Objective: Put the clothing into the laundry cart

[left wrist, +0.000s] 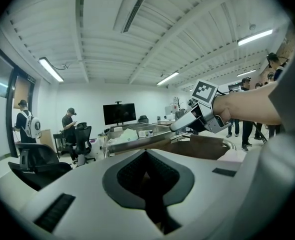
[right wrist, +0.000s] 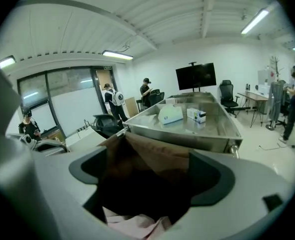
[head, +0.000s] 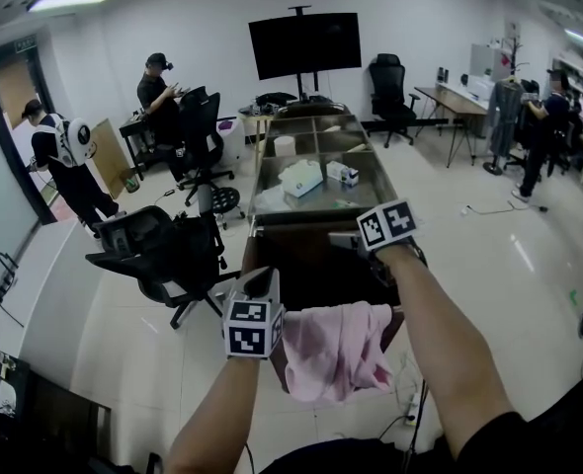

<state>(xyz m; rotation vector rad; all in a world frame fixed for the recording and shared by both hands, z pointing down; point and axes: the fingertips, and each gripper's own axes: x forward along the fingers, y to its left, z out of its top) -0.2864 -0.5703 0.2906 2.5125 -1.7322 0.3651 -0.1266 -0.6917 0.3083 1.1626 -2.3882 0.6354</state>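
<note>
A pink garment (head: 336, 349) hangs over the near rim of the laundry cart (head: 306, 265), a dark brown bag on a metal frame. My right gripper (head: 342, 240) hovers over the cart's far side with its jaws wide apart and nothing between them. In the right gripper view, its jaws (right wrist: 147, 184) look down into the brown bag (right wrist: 152, 154), with pink cloth (right wrist: 132, 225) at the bottom edge. My left gripper (head: 262, 278) sits just left of the garment at the cart's near-left corner, shut and empty (left wrist: 147, 184). The left gripper view shows the right gripper (left wrist: 176, 127) above the cart rim (left wrist: 207, 146).
A steel tray table (head: 316, 210) stands right behind the cart with white packs (head: 301, 178) and a small box (head: 343, 174). Black office chairs (head: 163, 250) stand to the left. Cables (head: 410, 408) lie on the floor near the cart. Several people stand farther off.
</note>
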